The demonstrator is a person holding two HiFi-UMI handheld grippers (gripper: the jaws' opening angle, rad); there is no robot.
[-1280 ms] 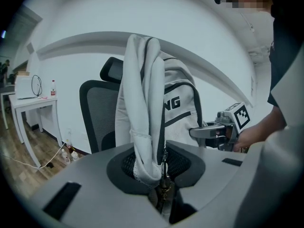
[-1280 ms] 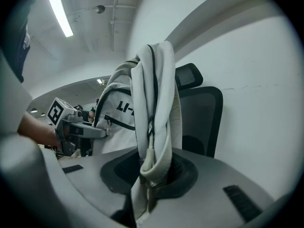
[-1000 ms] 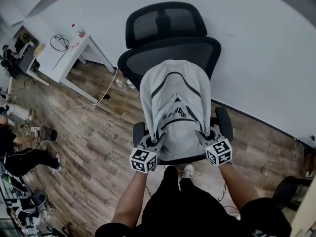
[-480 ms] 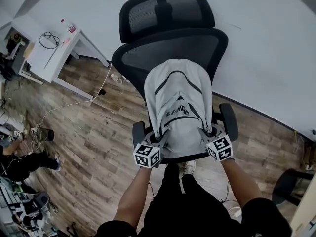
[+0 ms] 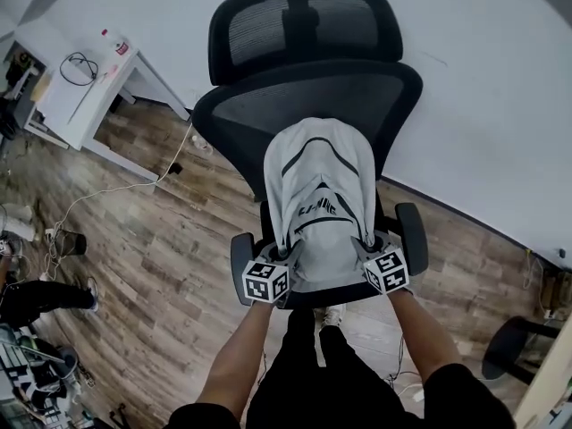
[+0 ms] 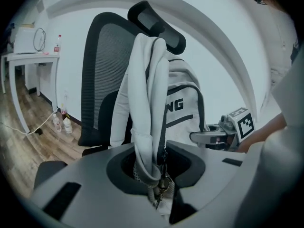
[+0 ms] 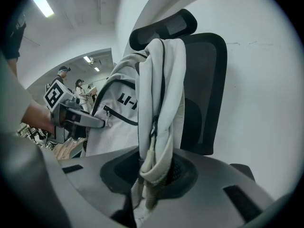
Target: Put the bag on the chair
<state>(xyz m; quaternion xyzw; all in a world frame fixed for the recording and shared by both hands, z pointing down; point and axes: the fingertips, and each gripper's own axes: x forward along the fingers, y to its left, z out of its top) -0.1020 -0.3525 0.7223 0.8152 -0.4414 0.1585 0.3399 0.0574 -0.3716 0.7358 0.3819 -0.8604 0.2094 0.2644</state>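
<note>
A white backpack (image 5: 319, 208) with black trim stands upright over the seat of a black mesh office chair (image 5: 308, 88), its back toward the backrest. My left gripper (image 5: 284, 259) is shut on the backpack's left strap (image 6: 148, 122), which runs down between the jaws. On the other side my right gripper (image 5: 365, 250) is shut on the right strap (image 7: 159, 122). In each gripper view the other gripper shows beside the bag (image 6: 183, 106). The seat itself is mostly hidden under the bag.
The chair's armrests (image 5: 413, 236) flank the bag. A white desk (image 5: 85, 88) with a bottle and cables stands at the far left on the wooden floor. A white wall lies behind the chair. A cable trails over the floor. People stand far off in the right gripper view.
The chair and bag have come nearer and more centred below me. Both grippers still hold the straps, and the bag sits a little lower against the backrest.
</note>
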